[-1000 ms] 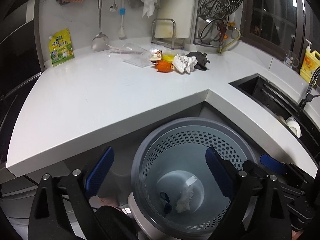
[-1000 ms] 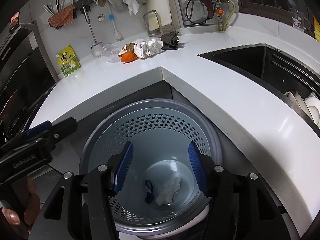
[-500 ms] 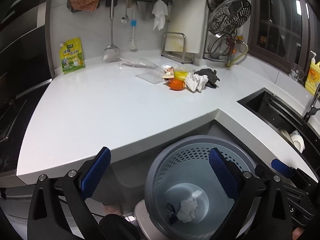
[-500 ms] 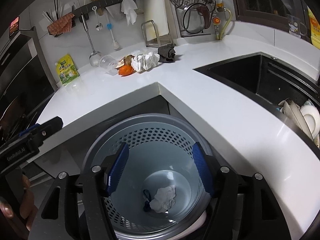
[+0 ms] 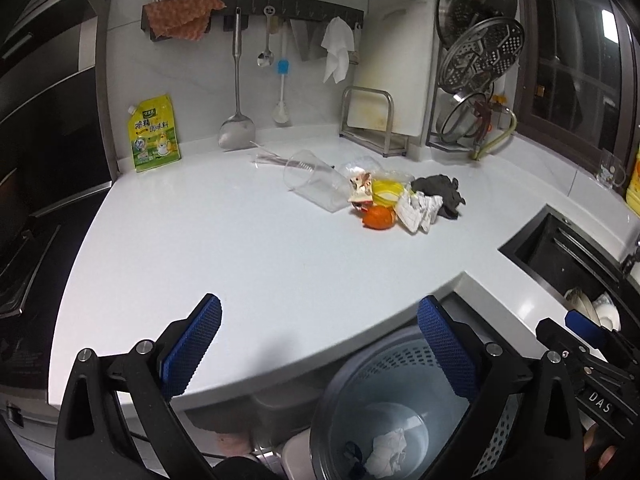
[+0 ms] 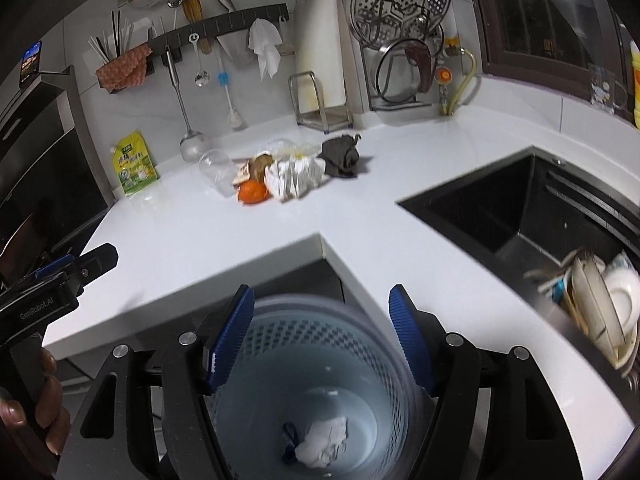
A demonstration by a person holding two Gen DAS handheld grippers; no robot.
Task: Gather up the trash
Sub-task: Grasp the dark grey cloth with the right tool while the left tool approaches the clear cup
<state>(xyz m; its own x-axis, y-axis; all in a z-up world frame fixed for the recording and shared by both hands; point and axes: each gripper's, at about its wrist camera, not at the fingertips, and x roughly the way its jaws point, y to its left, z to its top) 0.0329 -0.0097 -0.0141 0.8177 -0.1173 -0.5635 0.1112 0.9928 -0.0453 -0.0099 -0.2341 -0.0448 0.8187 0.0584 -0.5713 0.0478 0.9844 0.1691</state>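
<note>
A pile of trash lies at the back of the white counter (image 5: pixel 240 248): a clear plastic cup (image 5: pixel 314 186) on its side, an orange peel (image 5: pixel 378 217), a yellow wrapper (image 5: pixel 386 192), crumpled white paper (image 5: pixel 420 210) and a dark rag (image 5: pixel 440 192). The pile also shows in the right wrist view, with the orange peel (image 6: pixel 252 192) and white paper (image 6: pixel 296 174). A grey perforated bin (image 6: pixel 320 344) stands below the counter edge and holds crumpled white paper (image 6: pixel 324 442). My left gripper (image 5: pixel 320 344) is open and empty over the counter's front edge. My right gripper (image 6: pixel 322 336) is open and empty above the bin.
A black sink (image 6: pixel 520 208) with stacked dishes (image 6: pixel 600 300) is to the right. A yellow pouch (image 5: pixel 154 136), hanging utensils (image 5: pixel 238 80), a cutting board rack (image 5: pixel 372 120) and a pot lid rack (image 5: pixel 476 68) line the back wall. A stove (image 5: pixel 16 272) is at far left.
Both grippers have risen and tilted up from over the bin toward the counter. The left now reaches over the counter's front edge. Both stayed open and empty.
</note>
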